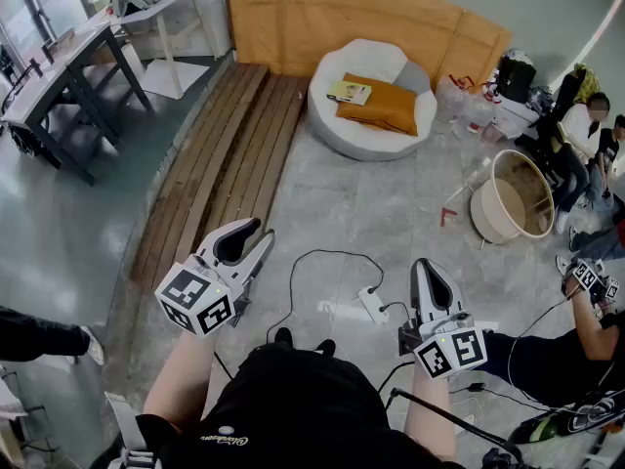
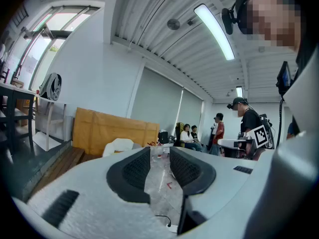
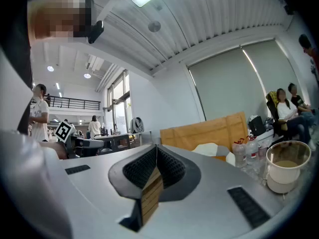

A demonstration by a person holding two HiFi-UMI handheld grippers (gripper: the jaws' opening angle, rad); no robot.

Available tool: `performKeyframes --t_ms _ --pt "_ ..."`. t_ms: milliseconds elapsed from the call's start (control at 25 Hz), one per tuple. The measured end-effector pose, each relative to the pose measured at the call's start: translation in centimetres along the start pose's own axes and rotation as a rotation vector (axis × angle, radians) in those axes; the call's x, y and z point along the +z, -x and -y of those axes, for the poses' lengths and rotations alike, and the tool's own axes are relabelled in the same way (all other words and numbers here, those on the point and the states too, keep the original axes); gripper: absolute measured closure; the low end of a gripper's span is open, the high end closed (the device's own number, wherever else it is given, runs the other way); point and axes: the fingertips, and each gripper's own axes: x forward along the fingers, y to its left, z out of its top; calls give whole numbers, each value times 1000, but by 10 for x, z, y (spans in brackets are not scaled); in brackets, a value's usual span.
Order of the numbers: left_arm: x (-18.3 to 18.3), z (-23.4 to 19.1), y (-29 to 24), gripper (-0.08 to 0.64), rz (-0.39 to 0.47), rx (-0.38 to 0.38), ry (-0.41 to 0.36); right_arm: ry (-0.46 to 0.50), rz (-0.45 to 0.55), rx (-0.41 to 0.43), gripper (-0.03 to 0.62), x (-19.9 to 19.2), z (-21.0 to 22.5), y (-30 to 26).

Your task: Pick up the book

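The book [image 1: 349,91], thin with a yellow-green cover, lies on an orange cushion [image 1: 386,106] on a white beanbag [image 1: 366,135] across the floor, far ahead of both grippers. My left gripper [image 1: 260,233] is held low at the left, pointing toward the wooden slats. Its jaws are shut down to a narrow slit with nothing in them [image 2: 159,156]. My right gripper [image 1: 427,266] points ahead near the power strip, pads meeting at the tip and empty [image 3: 156,151]. In both gripper views the beanbag [image 2: 118,146] [image 3: 207,149] shows, but the book cannot be made out.
A wooden slat platform [image 1: 220,164] runs along the left, with an orange board [image 1: 361,18] behind the beanbag. A power strip with cables [image 1: 373,304] lies on the floor between the grippers. A round tub [image 1: 513,198], bottles [image 1: 459,101] and seated people [image 1: 586,135] are at the right, and tables [image 1: 59,66] at the far left.
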Motion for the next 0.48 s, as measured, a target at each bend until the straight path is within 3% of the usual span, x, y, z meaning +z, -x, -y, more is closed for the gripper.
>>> performKeyframes --t_ms 480 --pt "-2 34 -33 431 -5 6 -13 -11 5 25 583 1 33 19"
